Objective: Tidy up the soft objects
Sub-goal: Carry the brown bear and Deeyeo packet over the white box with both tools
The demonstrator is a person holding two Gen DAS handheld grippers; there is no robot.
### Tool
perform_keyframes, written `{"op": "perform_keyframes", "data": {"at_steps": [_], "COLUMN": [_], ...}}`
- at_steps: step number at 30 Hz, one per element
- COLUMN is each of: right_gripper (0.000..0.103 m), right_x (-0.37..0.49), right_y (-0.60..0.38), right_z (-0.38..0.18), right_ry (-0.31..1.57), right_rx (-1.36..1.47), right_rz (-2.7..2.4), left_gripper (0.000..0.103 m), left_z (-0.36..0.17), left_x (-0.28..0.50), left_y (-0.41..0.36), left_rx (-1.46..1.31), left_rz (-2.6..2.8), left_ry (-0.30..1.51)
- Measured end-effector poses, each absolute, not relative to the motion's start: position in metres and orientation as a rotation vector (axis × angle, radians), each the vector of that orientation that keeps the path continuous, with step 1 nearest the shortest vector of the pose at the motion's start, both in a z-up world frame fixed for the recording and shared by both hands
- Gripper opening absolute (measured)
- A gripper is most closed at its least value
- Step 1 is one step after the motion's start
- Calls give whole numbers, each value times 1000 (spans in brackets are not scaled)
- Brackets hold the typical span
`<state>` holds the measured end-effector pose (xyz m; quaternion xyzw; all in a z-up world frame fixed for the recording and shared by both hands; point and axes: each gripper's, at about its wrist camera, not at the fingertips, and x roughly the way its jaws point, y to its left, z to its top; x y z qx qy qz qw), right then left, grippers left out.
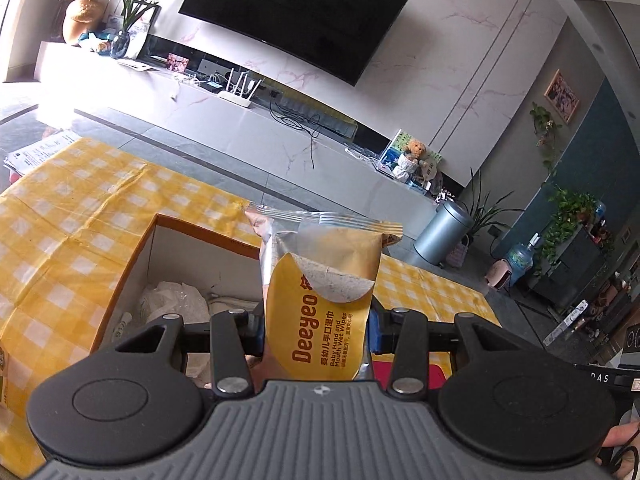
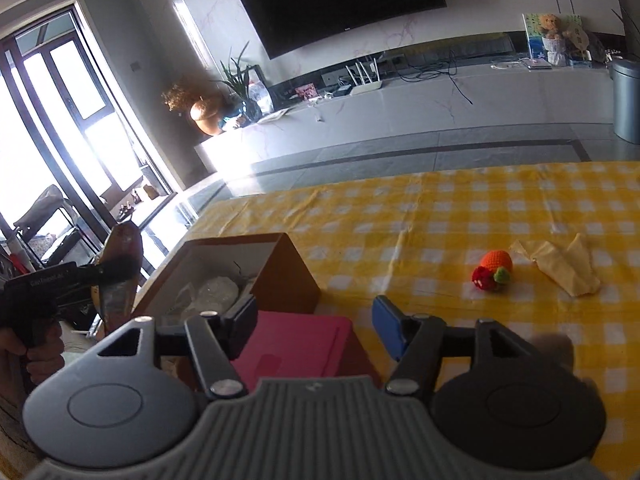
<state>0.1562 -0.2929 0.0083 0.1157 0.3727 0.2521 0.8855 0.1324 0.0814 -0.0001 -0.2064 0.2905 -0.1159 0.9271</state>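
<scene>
My left gripper (image 1: pixel 316 328) is shut on a yellow pack of baby wet wipes (image 1: pixel 320 280) and holds it upright above the near right corner of an open cardboard box (image 1: pixel 132 264). A white plastic bag (image 1: pixel 172 304) lies inside the box. In the right wrist view the left gripper with the pack (image 2: pixel 120 268) hangs at the far left beside the box (image 2: pixel 280 276). My right gripper (image 2: pixel 316 328) is open and empty above a pink flat item (image 2: pixel 296 344). A crocheted orange toy (image 2: pixel 494 268) and a yellow cloth (image 2: pixel 564 264) lie on the checked tablecloth.
The yellow checked tablecloth (image 2: pixel 440 216) covers the table. Papers (image 1: pixel 36 152) lie at the table's far left corner. Beyond the table are a TV bench (image 1: pixel 240 120), a wall TV (image 1: pixel 296 12) and a metal bin (image 1: pixel 440 232).
</scene>
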Motion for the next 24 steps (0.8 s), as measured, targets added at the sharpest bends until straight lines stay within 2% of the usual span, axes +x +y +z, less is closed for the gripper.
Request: {"op": "perform_keyframes", "data": {"at_steps": [2,5,10,15,24], "right_gripper": [80,100,101,101,101], "right_x": [151,148,158,162,215], "right_y": [-307,-318,-322,-313,-322], "right_z": [8,9,-4,-42,-117], "right_ry": [836,886,917,985,1271], "right_rx": [201,33,-377,-844,-936], "right_rz": [463,406,288,551,581], "left_gripper": [49,49,49,49,50], "left_z": [0,-2,-10,-16,-23], "left_x": [132,130,128,125,127], "left_y": [75,65,53,41,40], "left_rx": [-413,-394,-372,-341,-314], "left_rz": [-264,-287,-295,-316,-296], "left_ry": [599,604,634,650,684]}}
